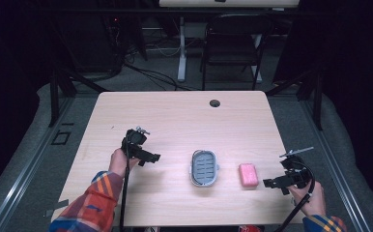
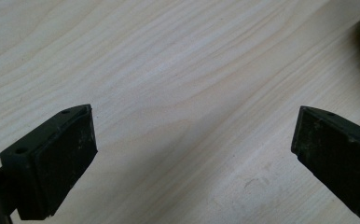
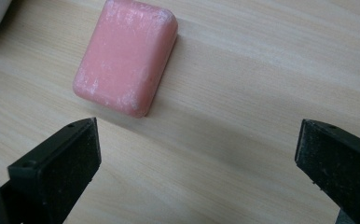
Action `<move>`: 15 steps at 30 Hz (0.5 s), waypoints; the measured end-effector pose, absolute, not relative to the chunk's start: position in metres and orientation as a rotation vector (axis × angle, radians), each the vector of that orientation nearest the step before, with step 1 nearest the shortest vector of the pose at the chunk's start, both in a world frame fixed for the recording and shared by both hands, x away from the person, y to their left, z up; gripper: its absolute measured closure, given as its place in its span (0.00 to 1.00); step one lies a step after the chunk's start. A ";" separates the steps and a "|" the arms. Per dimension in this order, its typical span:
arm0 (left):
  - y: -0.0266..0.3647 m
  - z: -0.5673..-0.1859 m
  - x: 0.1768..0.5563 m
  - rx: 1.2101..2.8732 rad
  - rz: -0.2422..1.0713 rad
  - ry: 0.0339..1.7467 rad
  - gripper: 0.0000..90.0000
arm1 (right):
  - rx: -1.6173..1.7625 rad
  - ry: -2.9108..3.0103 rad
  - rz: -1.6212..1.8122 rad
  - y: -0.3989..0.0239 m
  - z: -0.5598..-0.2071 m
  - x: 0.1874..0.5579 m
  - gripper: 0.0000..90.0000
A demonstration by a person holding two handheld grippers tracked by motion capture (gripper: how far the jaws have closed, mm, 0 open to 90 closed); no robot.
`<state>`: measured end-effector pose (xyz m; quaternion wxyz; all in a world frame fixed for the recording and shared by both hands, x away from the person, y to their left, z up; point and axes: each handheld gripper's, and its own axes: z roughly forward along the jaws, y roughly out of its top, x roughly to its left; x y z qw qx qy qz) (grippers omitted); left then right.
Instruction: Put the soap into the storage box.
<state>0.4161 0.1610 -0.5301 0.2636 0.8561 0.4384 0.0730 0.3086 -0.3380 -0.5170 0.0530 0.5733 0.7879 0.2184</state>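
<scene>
Table [image 1: 175, 116]: pale wood, bare apart from two items near the person's edge.

Soap dish [image 1: 204, 167]: grey, oval, slotted insert, sits centre-front, empty.

Soap [image 1: 248, 174]: pink bar, lying flat on the table just right of the dish, apart from it.

Right gripper [image 1: 275, 183]: near the soap on its right side, jaws spread wide, holding nothing. In the right gripper view the soap [image 3: 126, 56] lies ahead and left of centre, turned at an angle to the jaw line.

Left gripper [image 1: 151, 158]: left of the dish, jaws wide apart, empty, over bare wood.

Risks, as judged:
- The bar is off-centre between the right jaws; closing from here could catch one corner and spin or push it.
- The bar's rounded edges and smooth faces suggest it may squirt out under a hard pinch.
- The dish looks light; a nudge while lowering the bar could slide it unless the left gripper steadies it.
</scene>
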 end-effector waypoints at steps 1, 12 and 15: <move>0.161 -0.530 0.416 2.314 0.196 1.185 0.00 | 1.741 2.402 0.644 -0.338 -0.517 0.309 0.00; 0.159 -0.531 0.416 2.328 0.198 1.178 0.00 | 1.733 2.427 0.610 -0.334 -0.518 0.308 0.01; 0.158 -0.531 0.416 2.338 0.197 1.169 0.00 | 1.732 2.424 0.608 -0.332 -0.518 0.307 0.01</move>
